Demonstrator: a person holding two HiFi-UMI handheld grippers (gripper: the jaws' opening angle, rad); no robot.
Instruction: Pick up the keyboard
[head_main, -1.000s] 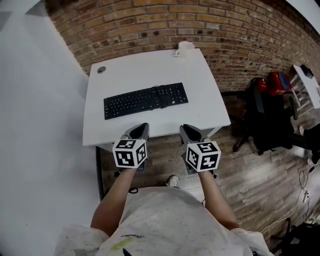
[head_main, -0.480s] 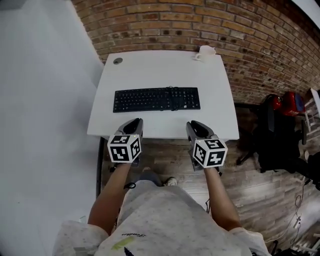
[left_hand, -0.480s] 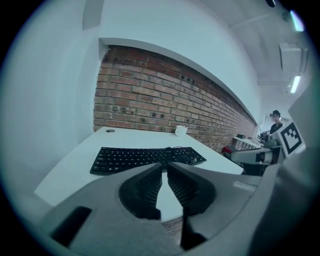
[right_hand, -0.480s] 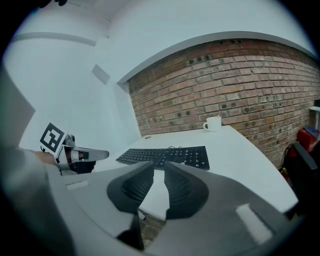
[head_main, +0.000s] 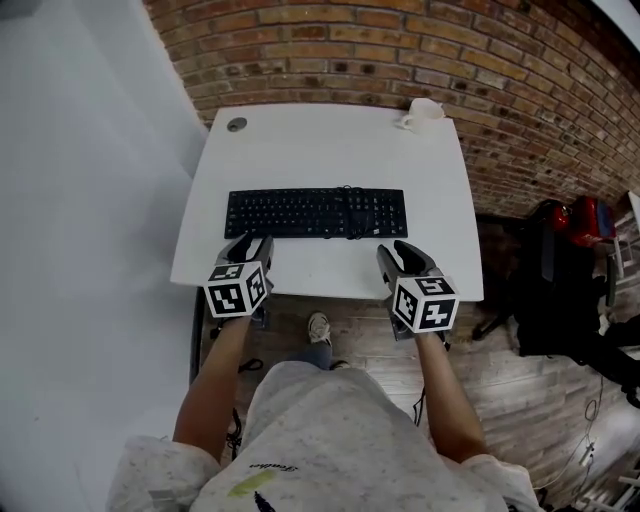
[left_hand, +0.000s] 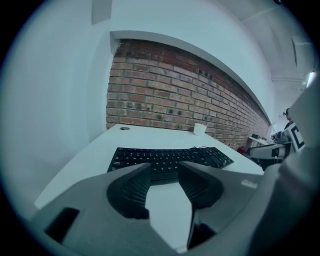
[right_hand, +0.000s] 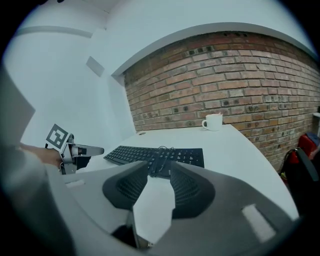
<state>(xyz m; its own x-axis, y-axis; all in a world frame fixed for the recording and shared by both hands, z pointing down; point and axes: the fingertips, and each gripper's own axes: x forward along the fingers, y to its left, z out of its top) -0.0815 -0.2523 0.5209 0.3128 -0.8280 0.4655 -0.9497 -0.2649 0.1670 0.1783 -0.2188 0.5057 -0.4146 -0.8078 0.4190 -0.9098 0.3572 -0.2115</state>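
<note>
A black keyboard (head_main: 315, 212) lies across the middle of the white table (head_main: 330, 150), with its cable coiled on its right half (right_hand: 159, 159). My left gripper (head_main: 250, 243) is over the table's near edge, just short of the keyboard's left end. Its jaws have just been opening and hold nothing. In the left gripper view the keyboard (left_hand: 170, 157) lies just beyond my left gripper (left_hand: 164, 167). My right gripper (head_main: 400, 250) is at the near edge below the keyboard's right end, its jaws likewise just opened and empty. The keyboard (right_hand: 150, 154) lies ahead of my right gripper (right_hand: 160, 167).
A white mug (head_main: 422, 113) stands at the table's far right corner, and a round cable hole (head_main: 237, 124) is at the far left. Behind the table is a brick wall (head_main: 400, 50), with a white wall on the left. A black chair (head_main: 560, 290) stands on the wooden floor at the right.
Both grippers have moved forward from in front of the table to over its near edge, close to the keyboard. Their jaws now stand apart.
</note>
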